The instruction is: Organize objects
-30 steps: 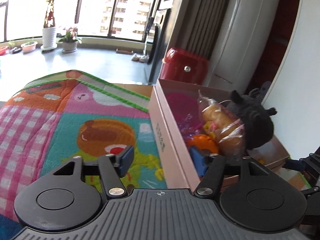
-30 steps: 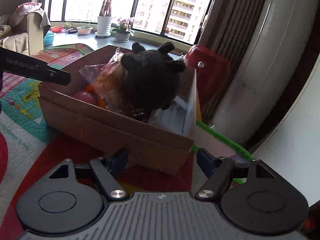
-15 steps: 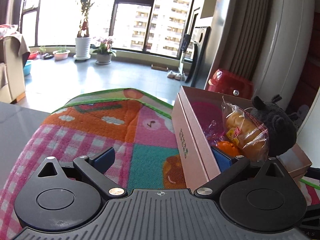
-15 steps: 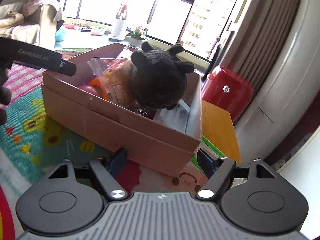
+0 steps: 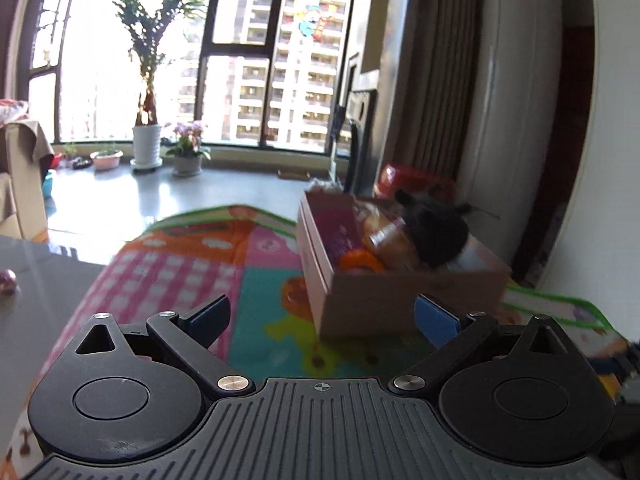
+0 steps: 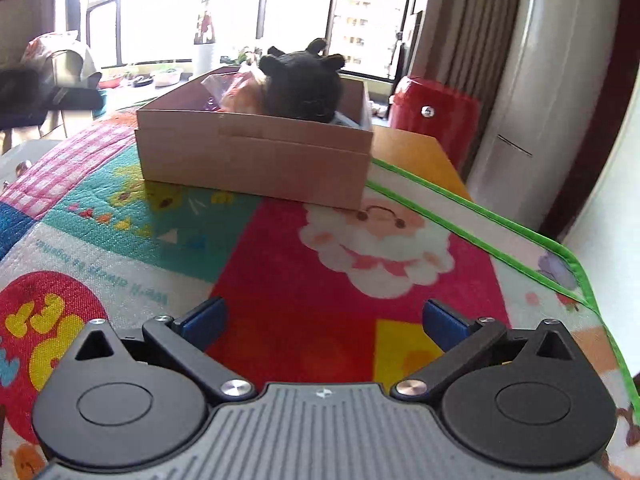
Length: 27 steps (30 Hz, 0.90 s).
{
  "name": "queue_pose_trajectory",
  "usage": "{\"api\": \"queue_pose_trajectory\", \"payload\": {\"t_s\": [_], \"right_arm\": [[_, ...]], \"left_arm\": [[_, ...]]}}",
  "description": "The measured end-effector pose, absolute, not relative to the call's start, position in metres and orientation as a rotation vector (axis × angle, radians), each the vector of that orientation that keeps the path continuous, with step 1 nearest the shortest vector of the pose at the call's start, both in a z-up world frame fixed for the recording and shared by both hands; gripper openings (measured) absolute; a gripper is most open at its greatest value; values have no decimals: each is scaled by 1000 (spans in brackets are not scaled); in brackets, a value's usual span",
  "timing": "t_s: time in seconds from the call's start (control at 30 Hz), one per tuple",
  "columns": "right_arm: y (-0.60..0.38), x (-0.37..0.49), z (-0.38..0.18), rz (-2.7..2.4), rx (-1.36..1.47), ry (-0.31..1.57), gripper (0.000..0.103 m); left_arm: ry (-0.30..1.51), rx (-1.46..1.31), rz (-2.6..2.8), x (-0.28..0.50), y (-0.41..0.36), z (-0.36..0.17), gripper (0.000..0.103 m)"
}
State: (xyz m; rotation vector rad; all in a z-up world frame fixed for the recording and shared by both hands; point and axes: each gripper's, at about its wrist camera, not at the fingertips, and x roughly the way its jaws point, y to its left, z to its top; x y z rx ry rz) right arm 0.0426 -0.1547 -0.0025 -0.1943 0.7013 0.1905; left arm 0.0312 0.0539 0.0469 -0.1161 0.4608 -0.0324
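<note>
Right wrist view, nearest first: the right gripper [image 6: 324, 322] has just been opening and now stands spread wide with nothing between its blue pads, hovering over a bright patchwork play mat [image 6: 360, 288] with cartoon pictures and a green border. Farther ahead, well apart from the gripper, a shallow brown cardboard box [image 6: 256, 160] sits on the mat. It holds a black plush toy with small ears [image 6: 304, 82], a clear crinkly plastic bag with orange-yellow contents [image 6: 240, 94], and other small things mostly hidden by the box wall. Behind the box stands a red glossy bin [image 6: 434, 108], then tall windows.

Left wrist view: the left gripper [image 5: 322, 318] is also spread wide and empty, the same box [image 5: 400, 300] ahead and slightly right of it. An orange ring-shaped toy [image 5: 358, 261] shows inside, though motion blur softens detail.

Judging by looks, the box is light and fairly stiff, but its thin walls would buckle under a hard pinch; holding two opposite walls, one gripper each, seems safest. The plush is soft and squashable and can be taken anywhere. The bag looks slippery and is best pinched at a gathered fold.
</note>
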Motion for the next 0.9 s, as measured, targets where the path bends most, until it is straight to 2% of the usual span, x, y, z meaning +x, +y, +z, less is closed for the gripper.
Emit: {"api": "queue_pose_trajectory", "payload": {"t_s": [0.13,0.33,0.9], "right_arm": [[-176,45,-8,193,-23,725,103],[-172,33,-11,178,-64,682,103],[-175,35,-12,182,-50,683,103]], "left_arm": [[576,-92,-37,14,32,19,101],[664,-31,38,21,8,-2,101],[676,-36,105,32,6,-5,103]]}}
